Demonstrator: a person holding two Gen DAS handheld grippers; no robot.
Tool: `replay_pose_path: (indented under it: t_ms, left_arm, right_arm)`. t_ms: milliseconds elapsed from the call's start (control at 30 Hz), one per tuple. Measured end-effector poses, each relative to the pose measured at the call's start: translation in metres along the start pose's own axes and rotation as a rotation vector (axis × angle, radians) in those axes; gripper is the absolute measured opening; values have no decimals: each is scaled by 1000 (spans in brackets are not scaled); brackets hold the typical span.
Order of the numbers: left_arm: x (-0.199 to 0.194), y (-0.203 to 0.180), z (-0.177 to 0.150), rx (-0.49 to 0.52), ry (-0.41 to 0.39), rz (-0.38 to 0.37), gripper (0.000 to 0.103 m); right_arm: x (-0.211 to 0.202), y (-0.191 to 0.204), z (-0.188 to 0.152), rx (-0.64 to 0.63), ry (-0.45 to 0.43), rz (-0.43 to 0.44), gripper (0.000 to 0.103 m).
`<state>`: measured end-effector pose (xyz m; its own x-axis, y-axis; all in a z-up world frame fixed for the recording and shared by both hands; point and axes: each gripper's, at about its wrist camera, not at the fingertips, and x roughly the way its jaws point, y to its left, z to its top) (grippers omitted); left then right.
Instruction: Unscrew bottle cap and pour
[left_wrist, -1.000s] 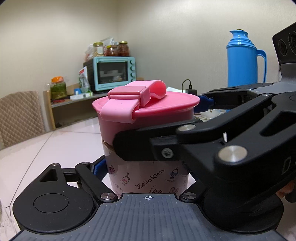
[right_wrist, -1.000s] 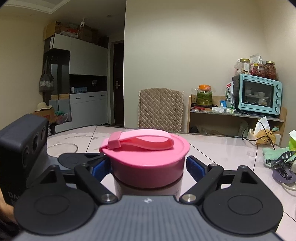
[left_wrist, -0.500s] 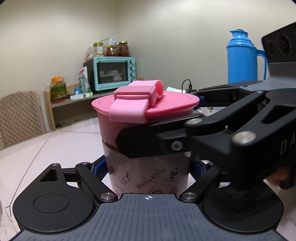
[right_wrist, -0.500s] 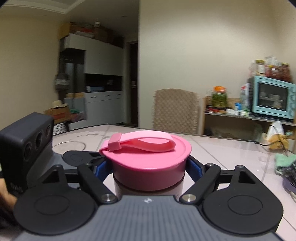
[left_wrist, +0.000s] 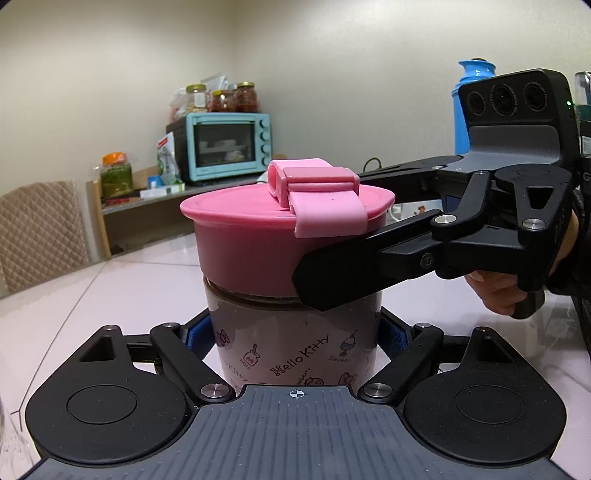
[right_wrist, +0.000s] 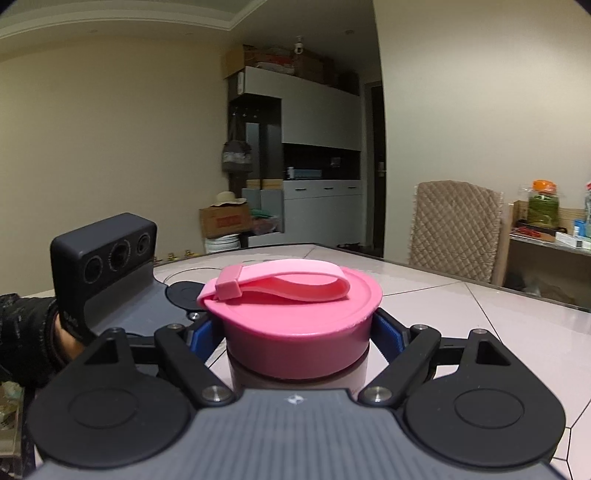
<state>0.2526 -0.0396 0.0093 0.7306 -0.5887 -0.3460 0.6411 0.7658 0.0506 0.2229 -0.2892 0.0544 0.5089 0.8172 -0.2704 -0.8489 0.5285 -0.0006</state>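
While the left gripper (left_wrist: 295, 334) clamps the bottle (left_wrist: 295, 343) upright on the table (right_wrist: 480, 325), the right gripper (right_wrist: 297, 332) pinches the pink cap (right_wrist: 295, 328) (unscrewing step); next, I think, more turning, then lifting.

The right gripper (left_wrist: 332, 254) is covering part of the pink cap (left_wrist: 258, 236) in the left wrist view, its far finger passing out of sight behind the cap; the bottle (left_wrist: 291, 347) is losing its base behind the camera mount; the blue thermos (left_wrist: 463, 107) is hiding behind the right gripper's housing; the bottle's small print is staying only partly readable.
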Motion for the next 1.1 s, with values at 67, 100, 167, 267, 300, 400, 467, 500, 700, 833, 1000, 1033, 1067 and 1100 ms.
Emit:
replay_pose_path:
  t_ms: [67,100,167,267,300,400,467,500,700,833,1000,1033,1067,1100]
  left_arm:
    - [0,0,0,0,0,0,90]
    - [0,0,0,0,0,0,90]
    - [0,0,0,0,0,0,90]
    - [0,0,0,0,0,0,90]
    - [0,0,0,0,0,0,90]
    - [0,0,0,0,0,0,90]
    - [0,0,0,1,0,1,90]
    - [0,0,0,1,0,1,90]
    - [0,0,0,1,0,1,90]
    - [0,0,0,1,0,1,90]
    - [0,0,0,1,0,1,90]
    - [0,0,0,1,0,1,90]
    - [0,0,0,1,0,1,90]
    - [0,0,0,1,0,1,90]
  right_arm:
    - [0,1,2,-1,3,-9,85]
    - [-1,2,4,1,5,-17,85]
    - [-1,6,6,2,9,-42,86]
    - [-4,20,8,-10,22,-124,89]
    - [-5,24,8,-12,27,-148,90]
    - [-6,39,8,-14,35,-226,90]
    - [-7,47,8,1,29,-273,91]
    - [-7,51,8,6,24,-295,91]
    - [1,63,3,43,-8,-385,91]
    - [8,61,0,67,-14,-426,91]
    - [16,61,1,100,-41,-453,91]
    - [18,62,1,103,-46,-459,91]
    - [19,63,0,108,-47,-464,91]
    - [20,63,0,113,-47,-469,90]
